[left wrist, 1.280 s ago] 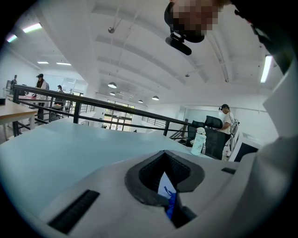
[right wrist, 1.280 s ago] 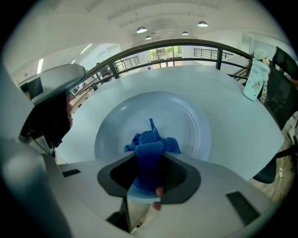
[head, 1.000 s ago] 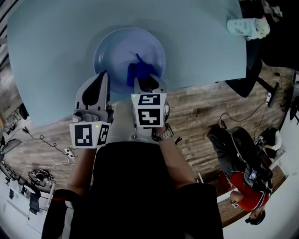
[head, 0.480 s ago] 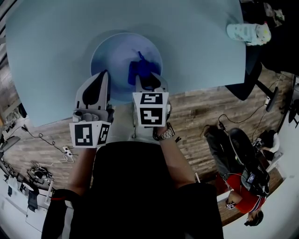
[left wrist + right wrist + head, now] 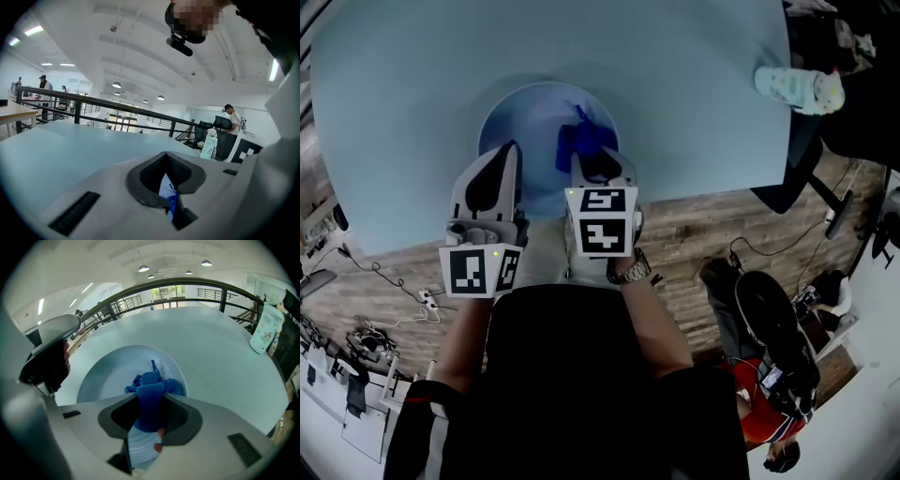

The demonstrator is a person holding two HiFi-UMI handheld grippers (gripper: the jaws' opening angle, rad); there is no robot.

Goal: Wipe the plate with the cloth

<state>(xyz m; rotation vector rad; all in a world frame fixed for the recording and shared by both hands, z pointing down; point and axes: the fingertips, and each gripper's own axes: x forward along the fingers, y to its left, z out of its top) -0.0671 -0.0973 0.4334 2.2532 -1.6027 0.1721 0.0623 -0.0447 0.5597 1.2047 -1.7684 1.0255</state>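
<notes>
Cloth (image 5: 579,141) barely shifted, clamped in right gripper (image 5: 598,159) on plate (image 5: 525,120); left gripper (image 5: 502,156) pinches near rim; open table (image 5: 694,94) beyond.

A broad, pale blue-grey round surface (image 5: 694,112) stands on a brown wood-plank floor (image 5: 712,225), with loose cables (image 5: 380,339) trailing at the left. A black metal railing (image 5: 93,101) runs behind it. The white ribbed ceiling (image 5: 140,47) carries round lamps (image 5: 116,85) and bright strip lights (image 5: 33,31). A black office chair (image 5: 222,123) stands at the right.
</notes>
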